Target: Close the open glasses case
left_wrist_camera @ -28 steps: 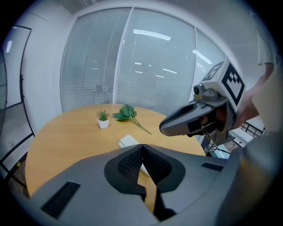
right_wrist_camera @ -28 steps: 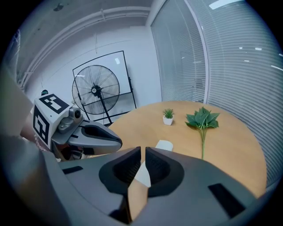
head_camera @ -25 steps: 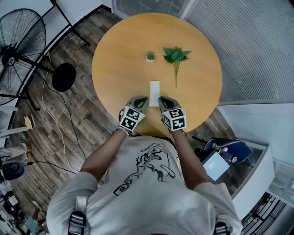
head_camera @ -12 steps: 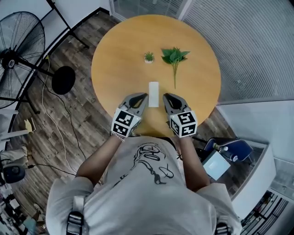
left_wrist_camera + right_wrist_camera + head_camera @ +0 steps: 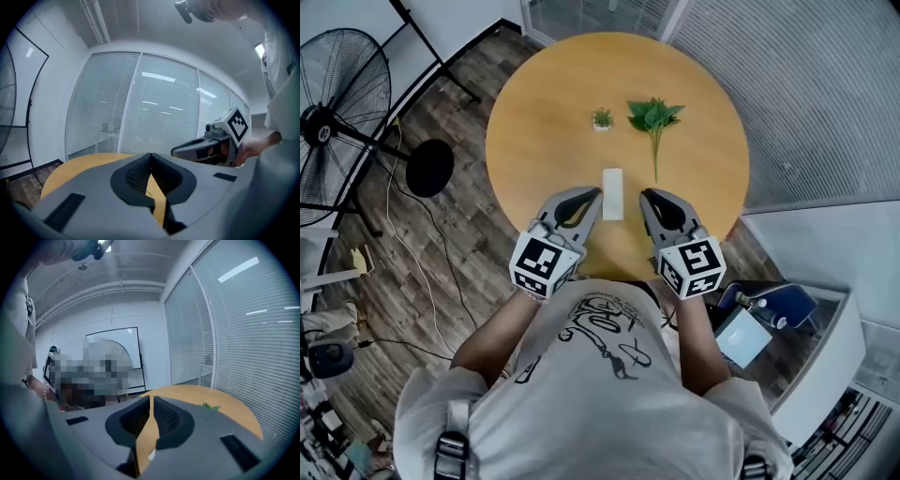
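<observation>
We look steeply down on a round wooden table point(image 5: 544, 112); the case point(image 5: 613, 193) lies on it near the edge closest to us, a narrow white oblong with its long sides running away from us; from above it reads as flat, and we cannot make out a lid or a seam.

The left gripper point(image 5: 596, 193) and the right gripper point(image 5: 644, 196) flank the case, each tip just beside one long side; we cannot tell whether either tip touches it. Both marker cubes sit back toward our chest, over the table's near rim.

In the left gripper view the fingers point(image 5: 136, 176) meet at their tips, with only a thin wedge of tabletop showing lower down between the pads; nothing is held. In the right gripper view the fingers point(image 5: 166, 418) are all but together, a thin slit between them showing bare table; nothing is gripped there either; a small white patch shows low in that slit, too small for us to name.

Farther across the table stand a tiny potted plant point(image 5: 602, 119) and, to its right, a leafy sprig point(image 5: 654, 117) with its stem pointing back toward the grippers; both are well apart from the case.

On the plank floor to the left we see a fan point(image 5: 337, 94) and a black disc base point(image 5: 429, 161).
</observation>
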A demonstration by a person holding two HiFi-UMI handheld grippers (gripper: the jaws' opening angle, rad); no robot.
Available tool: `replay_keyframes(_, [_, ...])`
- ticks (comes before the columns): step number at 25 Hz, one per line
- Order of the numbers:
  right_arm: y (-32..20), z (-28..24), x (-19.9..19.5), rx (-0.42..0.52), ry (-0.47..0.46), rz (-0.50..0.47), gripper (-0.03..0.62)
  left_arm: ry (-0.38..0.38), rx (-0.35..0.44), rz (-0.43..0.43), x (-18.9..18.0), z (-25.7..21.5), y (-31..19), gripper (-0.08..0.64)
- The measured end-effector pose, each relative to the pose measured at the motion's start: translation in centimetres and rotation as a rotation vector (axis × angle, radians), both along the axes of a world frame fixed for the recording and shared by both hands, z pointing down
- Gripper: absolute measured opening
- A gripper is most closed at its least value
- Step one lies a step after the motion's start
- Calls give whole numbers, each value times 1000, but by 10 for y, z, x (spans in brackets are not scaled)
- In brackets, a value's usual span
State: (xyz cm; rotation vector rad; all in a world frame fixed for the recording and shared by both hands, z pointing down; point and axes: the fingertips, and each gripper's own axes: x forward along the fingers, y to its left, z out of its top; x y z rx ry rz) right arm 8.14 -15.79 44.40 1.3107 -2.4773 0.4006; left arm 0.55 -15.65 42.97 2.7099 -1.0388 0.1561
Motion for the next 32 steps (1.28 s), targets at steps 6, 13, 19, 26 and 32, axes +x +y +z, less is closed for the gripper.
replay_keyframes(6, [8,-41,-2,62,-14,-8,35,32,58,-6,-3,-43,4,20])
replay_keyframes(13, [16,-83,-8,138,2,-39,35,60,114,-13,-9,-91,9,20])
replay_keyframes(19, [22,-111,-13,185,10,-53,35,158,188,-27,-11,-132,13,20])
replay_keyframes(26, [24,-133,-14,217,4,-53,35,161,201,-32,-18,-146,15,20])
replay_keyframes(32, [28,-143,-12,227,2,-45,35,156,206,-31,-21,-150,18,20])
